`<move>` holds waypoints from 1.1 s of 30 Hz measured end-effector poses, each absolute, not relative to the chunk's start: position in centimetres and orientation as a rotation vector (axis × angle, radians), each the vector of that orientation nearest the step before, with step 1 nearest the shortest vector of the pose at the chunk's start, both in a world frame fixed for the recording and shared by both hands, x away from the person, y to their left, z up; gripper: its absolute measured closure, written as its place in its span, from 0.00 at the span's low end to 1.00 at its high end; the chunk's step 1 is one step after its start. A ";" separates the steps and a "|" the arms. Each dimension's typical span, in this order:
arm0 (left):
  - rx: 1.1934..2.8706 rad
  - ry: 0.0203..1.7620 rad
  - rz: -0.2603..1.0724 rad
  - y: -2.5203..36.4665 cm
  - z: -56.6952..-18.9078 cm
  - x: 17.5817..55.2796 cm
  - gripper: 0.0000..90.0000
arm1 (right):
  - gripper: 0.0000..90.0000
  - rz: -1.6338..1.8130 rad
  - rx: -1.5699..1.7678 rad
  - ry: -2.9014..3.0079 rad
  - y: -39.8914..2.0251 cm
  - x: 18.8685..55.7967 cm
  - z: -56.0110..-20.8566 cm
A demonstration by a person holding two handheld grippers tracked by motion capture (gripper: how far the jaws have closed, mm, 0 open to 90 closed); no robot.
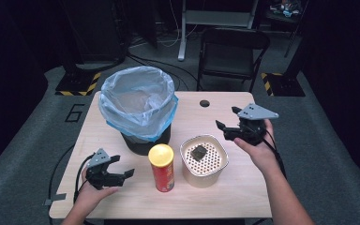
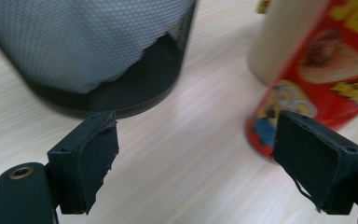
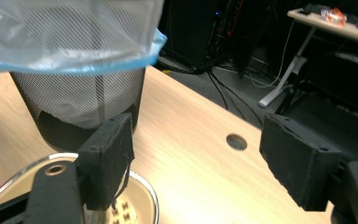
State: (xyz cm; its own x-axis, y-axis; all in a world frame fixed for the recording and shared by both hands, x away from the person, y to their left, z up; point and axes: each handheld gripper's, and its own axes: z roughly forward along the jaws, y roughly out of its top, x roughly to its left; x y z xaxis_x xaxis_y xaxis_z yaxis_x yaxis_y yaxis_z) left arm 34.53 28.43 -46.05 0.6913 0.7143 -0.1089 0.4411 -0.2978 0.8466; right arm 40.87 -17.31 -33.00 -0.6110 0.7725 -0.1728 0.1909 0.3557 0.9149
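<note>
My jaws gape empty on both grippers; the red cylindrical can (image 2: 317, 79) is cropped, the mesh bin (image 2: 98, 51) blurred.

Light wooden table (image 1: 243, 187), mesh bin (image 1: 143, 140), red crisp can (image 1: 162, 168), perforated container (image 1: 204, 161) standing on it

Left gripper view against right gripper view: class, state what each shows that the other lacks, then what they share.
Left gripper view alone: the label of the red cylindrical snack can, printed with a yellow cartoon figure. Right gripper view alone: the pale blue plastic liner folded over the bin's rim, the cream perforated round container, a round cable hole in the tabletop. Both: the black mesh waste bin, the light wooden table, and open black fingers with nothing between them.
</note>
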 end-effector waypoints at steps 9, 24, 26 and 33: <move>1.933 0.798 0.286 26.0 -45.1 33.5 0.16 | 0.29 1.229 0.944 1.958 -20.3 39.7 -35.8; 1.943 0.714 0.262 23.6 -44.9 33.1 0.16 | 0.29 1.047 1.018 1.938 -23.2 38.5 -39.2; 1.944 0.708 0.243 23.3 -45.0 33.4 0.16 | 0.29 1.070 1.011 1.924 -23.3 38.3 -39.4; 1.917 0.689 0.196 22.5 -45.0 33.7 0.15 | 0.29 1.091 1.074 1.904 -24.5 38.1 -41.1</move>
